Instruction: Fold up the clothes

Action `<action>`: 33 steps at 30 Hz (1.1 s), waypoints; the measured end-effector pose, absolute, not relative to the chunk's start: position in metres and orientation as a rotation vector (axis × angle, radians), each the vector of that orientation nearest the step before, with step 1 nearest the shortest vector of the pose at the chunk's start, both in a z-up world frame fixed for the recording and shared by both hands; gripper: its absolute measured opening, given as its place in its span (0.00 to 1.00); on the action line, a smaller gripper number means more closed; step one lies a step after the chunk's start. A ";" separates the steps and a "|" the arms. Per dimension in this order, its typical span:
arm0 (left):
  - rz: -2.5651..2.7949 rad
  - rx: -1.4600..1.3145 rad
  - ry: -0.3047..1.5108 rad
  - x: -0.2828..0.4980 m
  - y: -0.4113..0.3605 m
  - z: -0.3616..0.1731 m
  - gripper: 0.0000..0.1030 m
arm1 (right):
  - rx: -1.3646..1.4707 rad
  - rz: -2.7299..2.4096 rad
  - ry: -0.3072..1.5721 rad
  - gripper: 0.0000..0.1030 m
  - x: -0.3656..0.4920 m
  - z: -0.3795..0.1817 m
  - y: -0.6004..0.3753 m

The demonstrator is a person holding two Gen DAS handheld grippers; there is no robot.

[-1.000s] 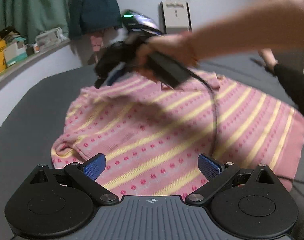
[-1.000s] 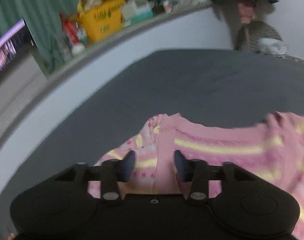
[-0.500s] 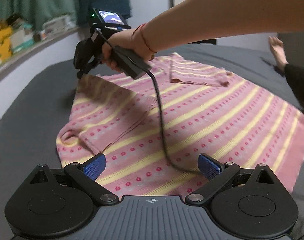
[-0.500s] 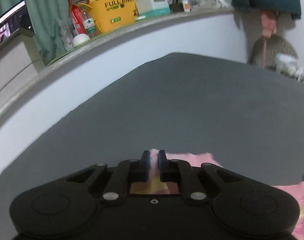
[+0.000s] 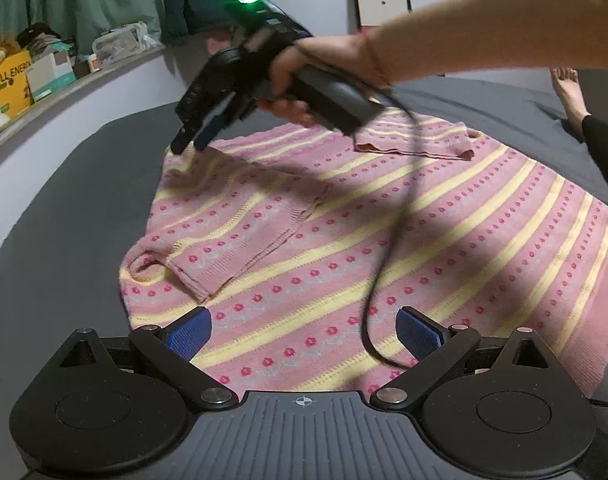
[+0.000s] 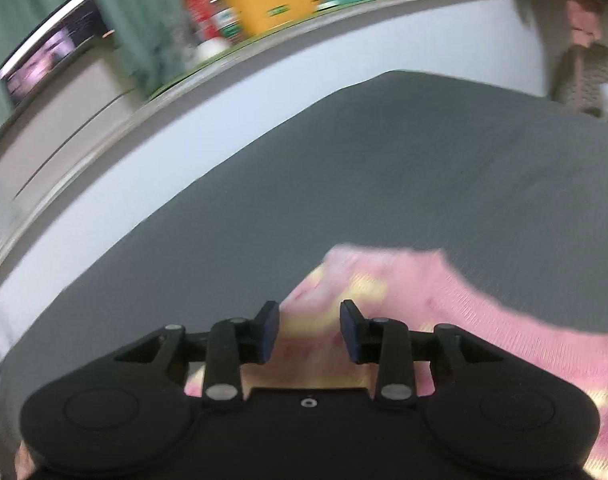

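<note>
Right claw [image 6: 309, 330] opening over the pink striped sweater [image 5: 384, 248] on the grey bed [image 5: 64, 208], nothing gripped, while the left claw [image 5: 302, 330] hovers wide open.

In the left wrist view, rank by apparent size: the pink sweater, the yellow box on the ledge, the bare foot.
1. pink sweater, by far the largest.
2 and 3. yellow box and bare foot: look similar; the box is cut off at the frame edge, so unranked.
</note>
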State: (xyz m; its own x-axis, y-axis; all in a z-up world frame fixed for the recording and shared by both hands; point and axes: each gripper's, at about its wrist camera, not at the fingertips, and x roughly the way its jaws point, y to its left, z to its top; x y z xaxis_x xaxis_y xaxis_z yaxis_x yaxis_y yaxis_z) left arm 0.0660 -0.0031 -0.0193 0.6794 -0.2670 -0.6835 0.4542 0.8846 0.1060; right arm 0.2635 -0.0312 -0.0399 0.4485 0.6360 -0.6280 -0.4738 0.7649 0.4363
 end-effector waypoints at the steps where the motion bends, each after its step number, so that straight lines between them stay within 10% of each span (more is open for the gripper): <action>1: -0.401 0.281 0.717 0.066 -0.003 -0.019 0.96 | 0.240 0.777 0.878 0.33 0.256 -0.041 -0.028; 9: -0.388 0.267 0.752 0.067 0.003 -0.026 0.96 | -0.240 0.940 0.713 0.33 0.164 -0.035 0.066; 12: -0.400 0.277 0.745 0.065 0.001 -0.024 0.96 | -0.355 0.878 0.726 0.04 0.159 -0.047 0.092; 16: -0.410 0.269 0.748 0.065 0.002 -0.025 0.96 | -0.309 0.808 0.750 0.06 0.164 -0.064 0.103; 19: -0.416 0.259 0.750 0.063 0.003 -0.025 0.96 | -0.189 0.773 0.776 0.11 0.169 -0.067 0.100; 24: -0.431 0.205 0.724 0.060 0.009 -0.022 0.96 | 0.000 0.741 0.699 0.47 0.156 -0.047 0.044; 33: -0.297 -0.077 0.744 0.093 0.038 -0.014 0.99 | 0.089 0.299 0.658 0.58 0.159 -0.029 -0.141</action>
State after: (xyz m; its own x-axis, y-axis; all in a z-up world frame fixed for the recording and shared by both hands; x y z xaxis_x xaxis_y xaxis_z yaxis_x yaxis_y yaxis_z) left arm 0.0926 0.0376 -0.0138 0.6959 -0.2933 -0.6555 0.2388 0.9554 -0.1740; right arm 0.1587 -0.1405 -0.0289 0.7499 0.3015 -0.5888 -0.2456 0.9534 0.1753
